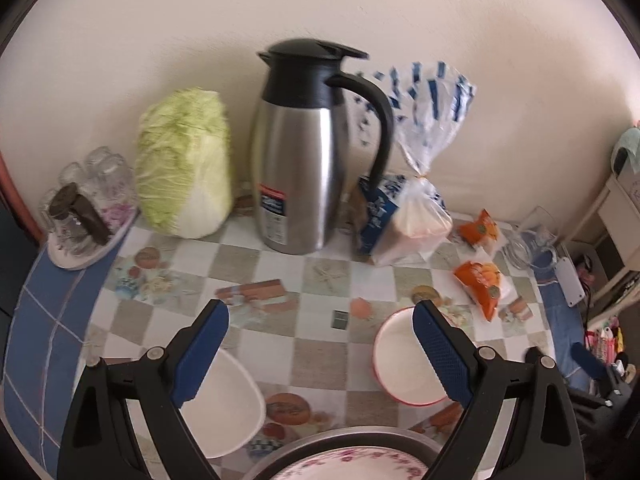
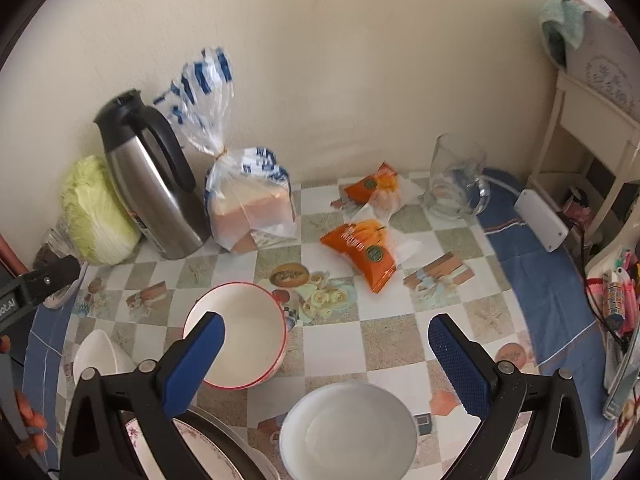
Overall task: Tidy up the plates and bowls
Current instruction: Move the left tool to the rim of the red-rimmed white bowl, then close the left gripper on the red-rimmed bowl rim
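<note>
1. Overhead, I held the left hand-held gripper (image 1: 320,320) with jaws apart, empty.
2. Right hand-held gripper (image 2: 326,334): likewise spread, empty.
3. Red-rimmed bowl (image 2: 236,334), white bowl (image 2: 346,432) and floral plate (image 1: 352,468) sat on the counter (image 2: 400,340).

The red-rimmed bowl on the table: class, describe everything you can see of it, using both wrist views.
The red-rimmed bowl is round, white inside and looks ceramic, with a thin red line around its rim. It appears empty and stands upright on the checked tablecloth, apart from the plain white bowl nearer the camera. A second red line low on its side may be another bowl beneath it; that is unclear. In the left wrist view a finger overlaps it, and nothing grips it.
</note>
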